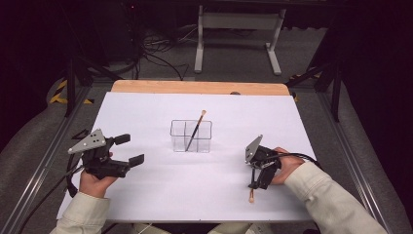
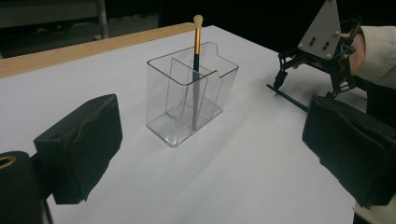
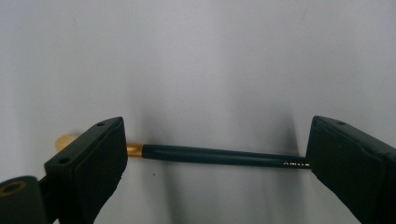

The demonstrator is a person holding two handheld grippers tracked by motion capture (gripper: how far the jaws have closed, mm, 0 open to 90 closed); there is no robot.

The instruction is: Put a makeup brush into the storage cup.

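Black-handled, with a gold ferrule and a pale tip, the brush (image 3: 205,155) lies flat on the white table sheet (image 1: 156,195) under the right gripper (image 1: 259,181). In the high view its long axis runs roughly toward and away from the person, with the pale tip at the near end. In the right gripper view the handle lies crosswise between the jaws, which stand wide apart on either side of it; whether they touch it I cannot tell. A second brush (image 2: 196,60) stands tilted in the clear divided holder (image 2: 187,100) at mid-table, tip up. The left gripper (image 1: 125,149) hovers well to the left of the holder, jaws spread wide and holding nothing.
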